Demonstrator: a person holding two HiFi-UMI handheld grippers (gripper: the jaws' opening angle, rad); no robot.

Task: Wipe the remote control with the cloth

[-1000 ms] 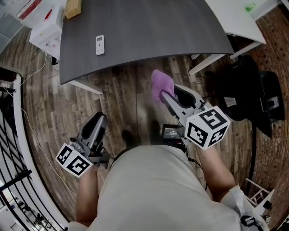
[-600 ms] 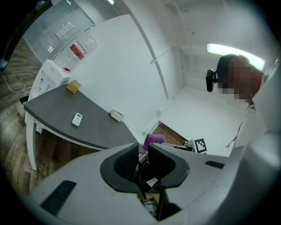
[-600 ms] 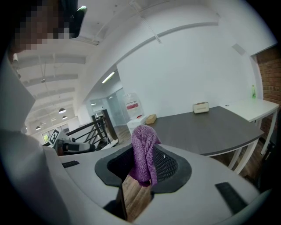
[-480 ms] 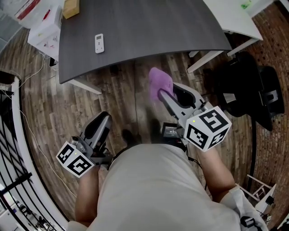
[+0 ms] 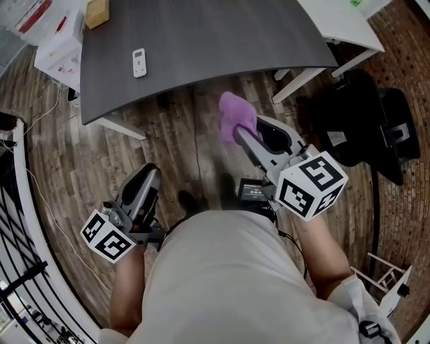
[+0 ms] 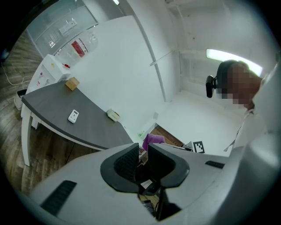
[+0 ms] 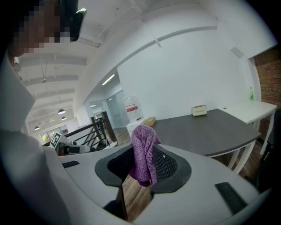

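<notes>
The white remote control (image 5: 139, 63) (image 6: 73, 116) lies on the dark grey table (image 5: 222, 40), near its left end and well ahead of both grippers. My right gripper (image 5: 240, 136) (image 7: 140, 165) is shut on the purple cloth (image 5: 236, 116) (image 7: 142, 151), which stands up from between its jaws; it is held over the wood floor, short of the table's near edge. My left gripper (image 5: 149, 177) (image 6: 141, 160) hangs low at the left, over the floor, shut with nothing between its jaws. The cloth (image 6: 152, 140) also shows past the left jaws.
A cardboard box (image 5: 96, 11) and a small pale box (image 6: 113, 115) (image 7: 199, 110) rest on the table. A white table (image 5: 339, 23) stands at the right, with a black chair (image 5: 366, 127) by it. A black railing (image 5: 17, 201) runs along the left, white boxes (image 5: 57, 50) behind it.
The table and remote have slid a little up and to the left in the head view. Both grippers stay almost where they were, the cloth still in the right one.
</notes>
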